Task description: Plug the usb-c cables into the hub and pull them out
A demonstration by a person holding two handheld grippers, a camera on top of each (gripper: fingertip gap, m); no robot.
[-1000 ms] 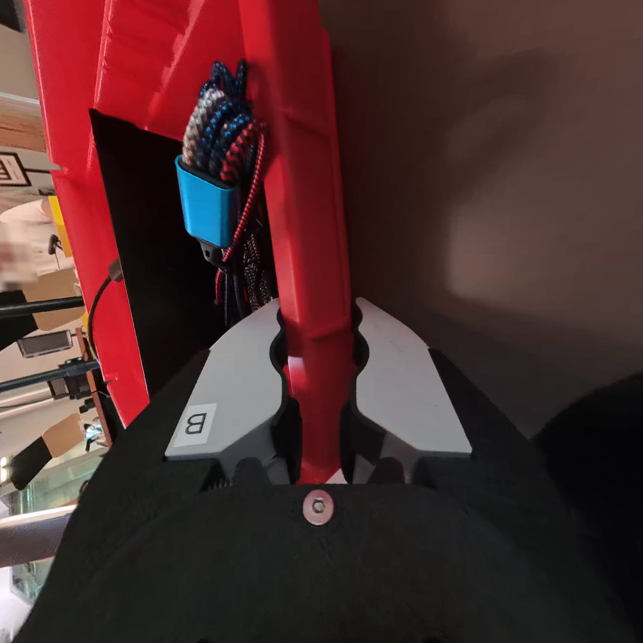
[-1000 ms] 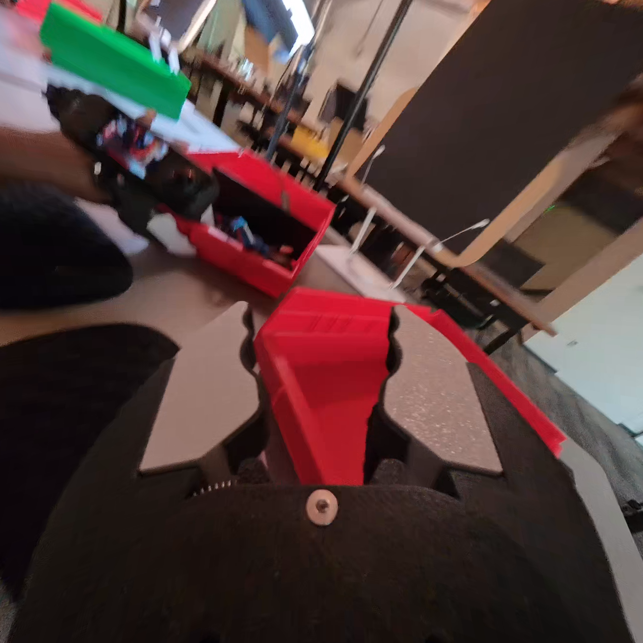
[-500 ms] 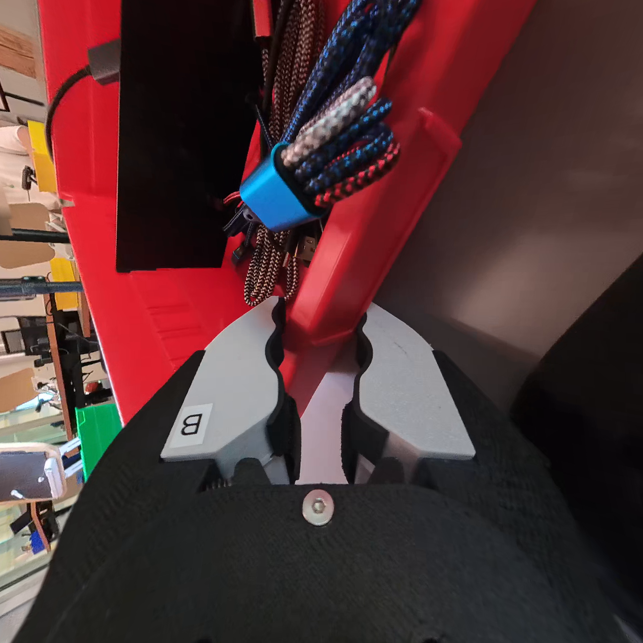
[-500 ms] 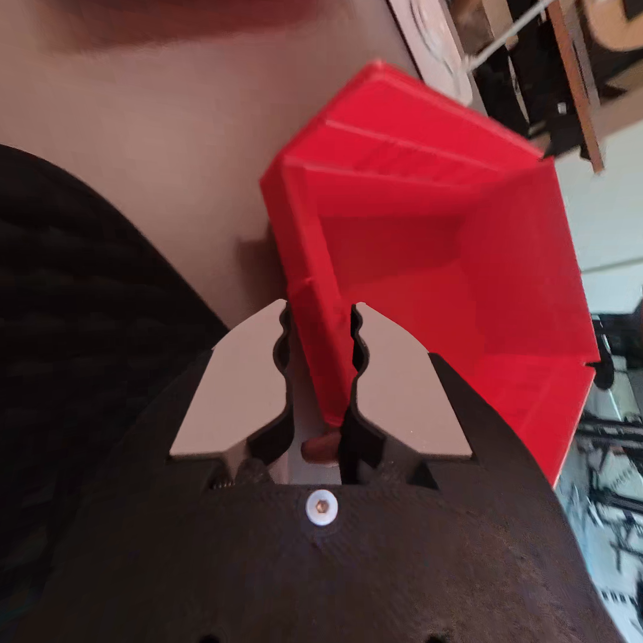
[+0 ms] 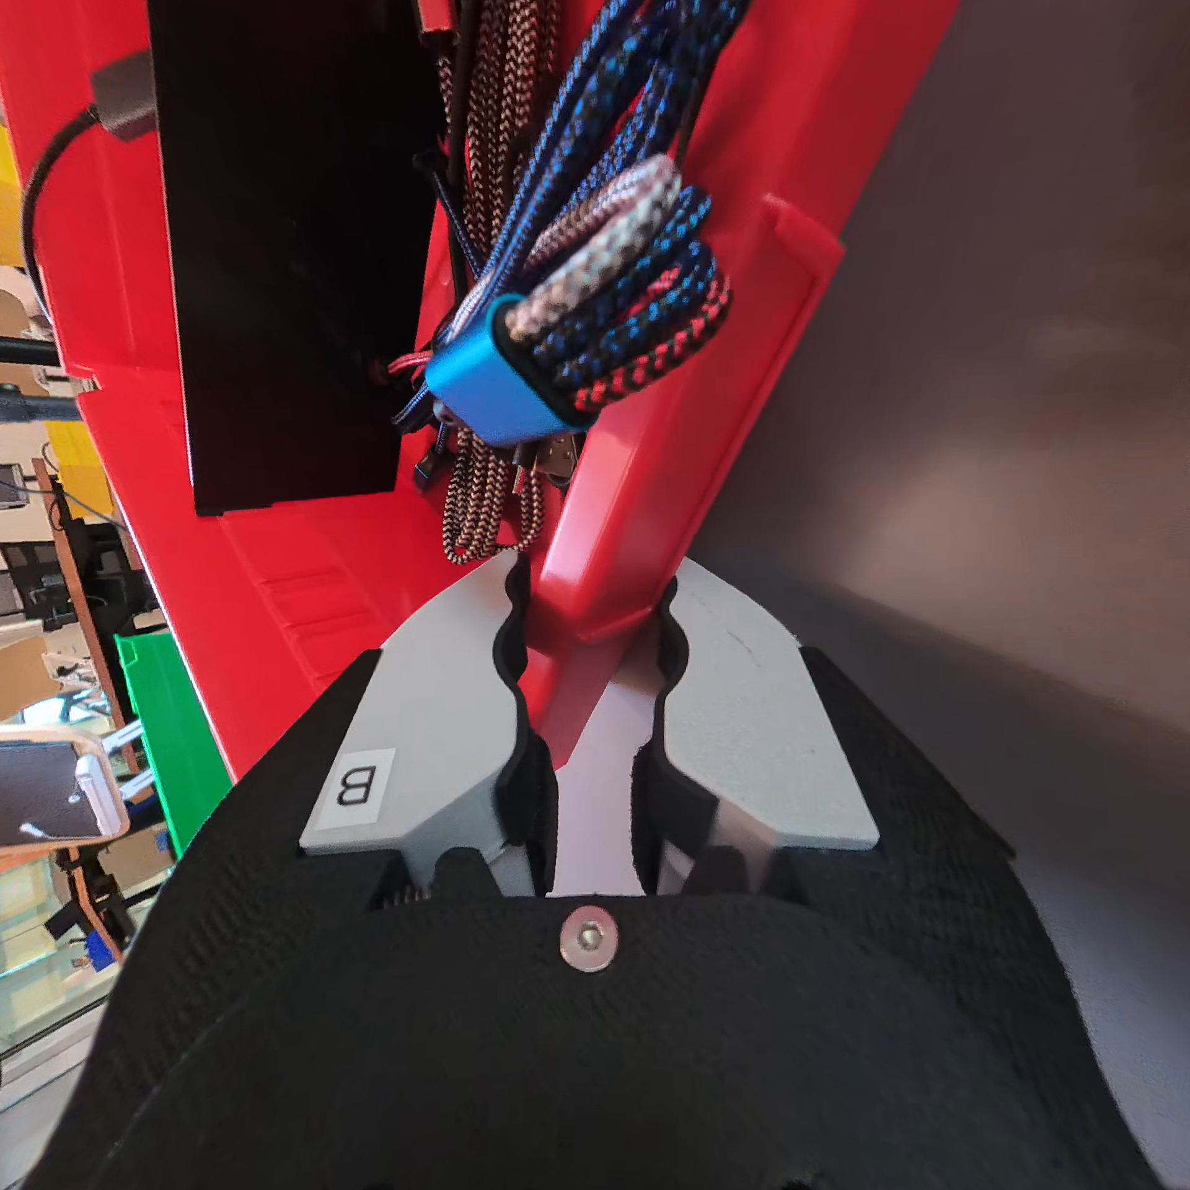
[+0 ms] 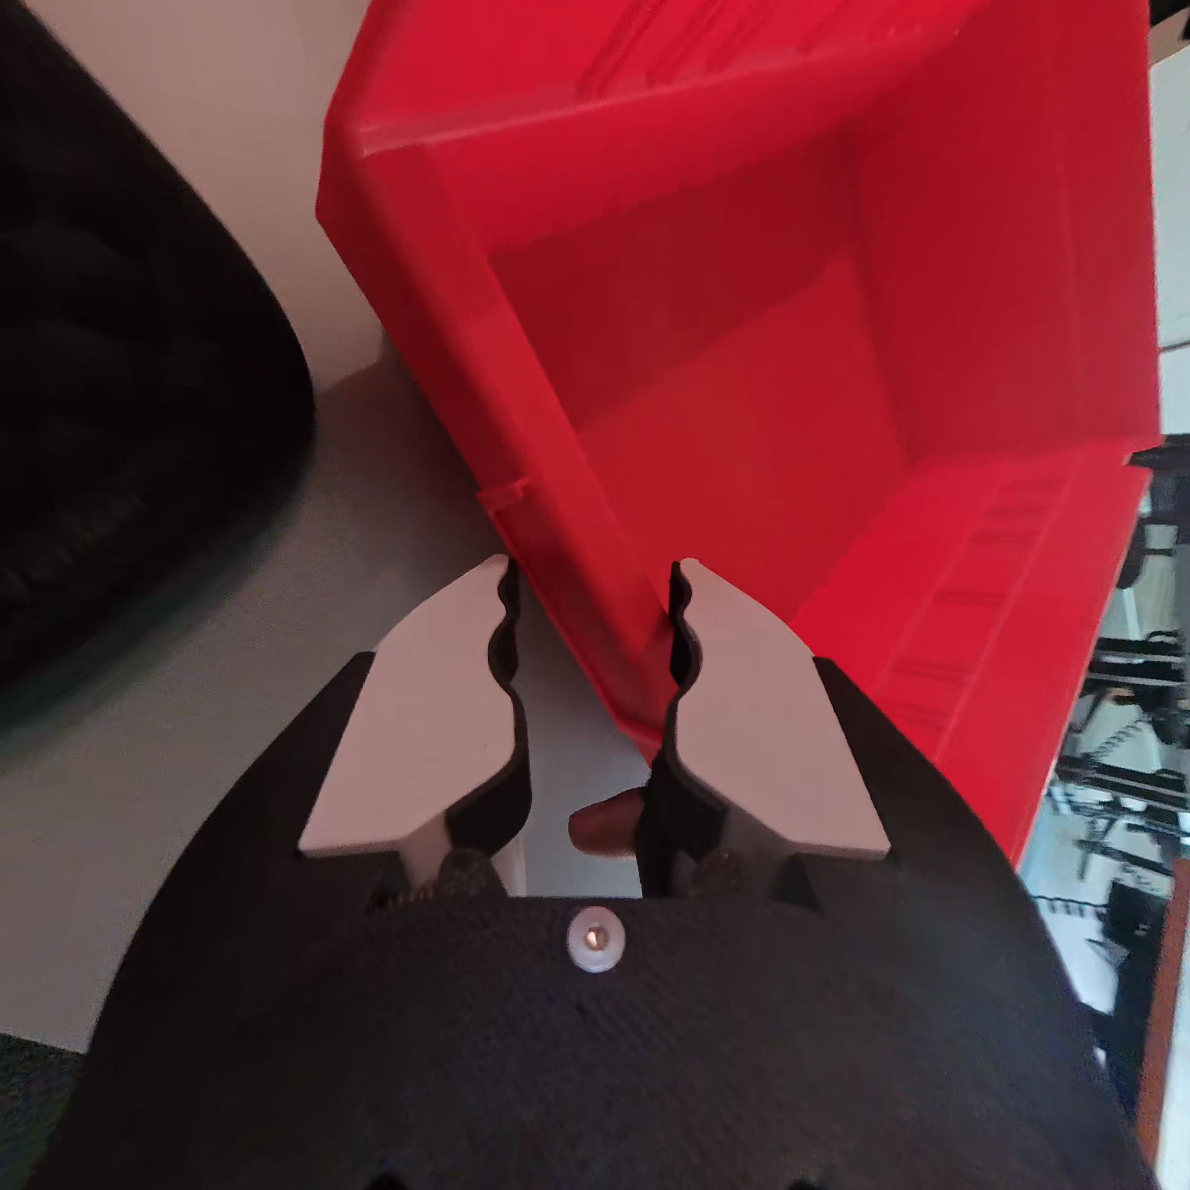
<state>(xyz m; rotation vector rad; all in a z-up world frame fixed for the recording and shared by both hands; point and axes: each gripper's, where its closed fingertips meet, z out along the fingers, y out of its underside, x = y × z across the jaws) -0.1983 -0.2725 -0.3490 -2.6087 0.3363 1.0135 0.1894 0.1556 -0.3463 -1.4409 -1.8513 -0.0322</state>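
Note:
In the left wrist view a red bin (image 5: 309,618) holds a blue metal hub (image 5: 496,386) with a bundle of braided blue, red and grey cables (image 5: 618,270) running into it, beside a black panel (image 5: 283,257). My left gripper (image 5: 595,573) is shut on this bin's near rim (image 5: 599,592), which fills the gap between the fingertips. In the right wrist view my right gripper (image 6: 592,563) is shut on the side wall (image 6: 579,644) of a second red bin (image 6: 773,386) with nothing in it. The wall crosses the jaws at a slant.
The grey table (image 5: 966,451) lies to the right of the cable bin and shows in the right wrist view (image 6: 193,773). A dark rounded object (image 6: 129,386) sits left of the second bin. A green bin (image 5: 167,708) and room clutter lie beyond. A person's fingertip (image 6: 605,831) shows between the right fingers. The gap from one gripper's tips to the other's is roughly 60 cm.
The right gripper closed from wide open onto the second bin's wall, and the bin now faces it more fully. The left gripper shifted along the cable bin's wall to its rim; cables slid nearer.

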